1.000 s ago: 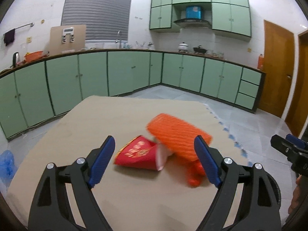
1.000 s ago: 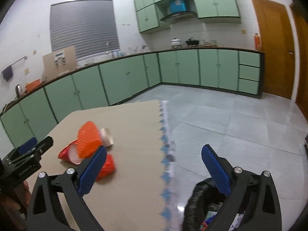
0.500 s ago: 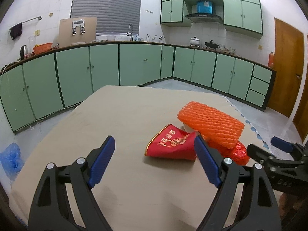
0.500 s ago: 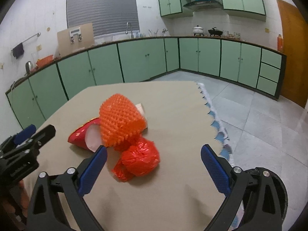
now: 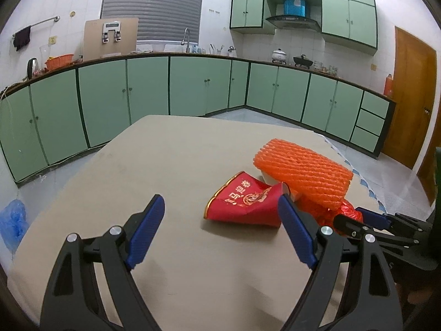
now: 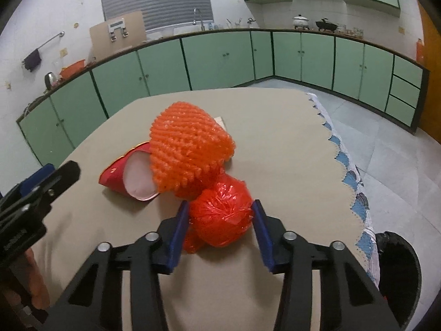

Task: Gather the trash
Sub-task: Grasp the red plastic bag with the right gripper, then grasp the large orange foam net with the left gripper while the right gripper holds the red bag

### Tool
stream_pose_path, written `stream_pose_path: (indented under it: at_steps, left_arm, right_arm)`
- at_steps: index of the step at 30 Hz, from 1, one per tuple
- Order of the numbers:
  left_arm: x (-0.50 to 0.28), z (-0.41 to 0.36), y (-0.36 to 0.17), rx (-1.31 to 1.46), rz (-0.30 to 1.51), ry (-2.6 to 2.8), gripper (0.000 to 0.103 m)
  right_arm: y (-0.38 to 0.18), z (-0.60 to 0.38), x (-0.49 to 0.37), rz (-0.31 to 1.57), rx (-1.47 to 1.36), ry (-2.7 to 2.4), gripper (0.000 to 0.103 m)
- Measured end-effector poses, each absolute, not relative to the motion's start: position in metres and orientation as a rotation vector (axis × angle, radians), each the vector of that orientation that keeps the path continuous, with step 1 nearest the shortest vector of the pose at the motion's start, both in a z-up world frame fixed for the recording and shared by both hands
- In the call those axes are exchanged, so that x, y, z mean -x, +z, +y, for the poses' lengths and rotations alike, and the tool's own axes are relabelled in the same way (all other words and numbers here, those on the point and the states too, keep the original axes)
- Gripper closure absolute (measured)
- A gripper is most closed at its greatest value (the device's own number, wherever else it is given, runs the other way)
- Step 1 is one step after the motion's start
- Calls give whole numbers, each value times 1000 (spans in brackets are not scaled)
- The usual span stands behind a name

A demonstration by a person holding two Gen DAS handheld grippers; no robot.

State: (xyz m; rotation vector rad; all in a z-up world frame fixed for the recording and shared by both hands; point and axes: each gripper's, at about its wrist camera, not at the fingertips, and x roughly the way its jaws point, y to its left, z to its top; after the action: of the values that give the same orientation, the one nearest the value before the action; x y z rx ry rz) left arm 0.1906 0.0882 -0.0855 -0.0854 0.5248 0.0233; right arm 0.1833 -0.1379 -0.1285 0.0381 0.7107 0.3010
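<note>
Right gripper (image 6: pixel 220 229) has come in on the crumpled red plastic bag ball (image 6: pixel 222 216); a second ago it was aimed past the desk edge at the black-lined trash bin, fingers wide. Now the blue fingers (image 6: pixel 179 234) have narrowed and bracket the ball on both sides, close to or just touching it. Cannot tell whether they pinch it yet; it rests on the beige desk (image 6: pixel 289 149).

Judgement: first pickup is under way, and a little more closing should secure it.

Trash pile sits mid-desk, toward the right edge: orange foam fruit net (image 6: pixel 190 149) leaning over the ball and over the flattened red paper cup (image 6: pixel 132 176), with something white behind. Trash bin (image 6: pixel 397 273) stands on the floor below the desk's right edge.

Left gripper (image 5: pixel 220 237) hangs back, fingers spread wide and empty. Its view now looks further left than before, the cup (image 5: pixel 245 204) just beside its right finger.
</note>
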Motion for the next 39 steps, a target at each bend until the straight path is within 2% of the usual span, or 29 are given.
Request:
stream_pose_path:
  at_steps: [19,35,37,39]
  left_arm:
    - [-200,13,-85,99,530,-114,21]
    - [-232,-39,-108,91,609,-159,19]
    - [-236,-40,-110,104,632,-166,20]
    - [-240,-42,-113,108,654,-176,30]
  right_arm:
    - [-102,-214,-159,645,-80,193,64]
    - [-116,-252,-177,658,-118,158,64]
    - [-118,-252,-179,657,-115,159,64]
    - [-120,-255,-180,655,-114,158,64]
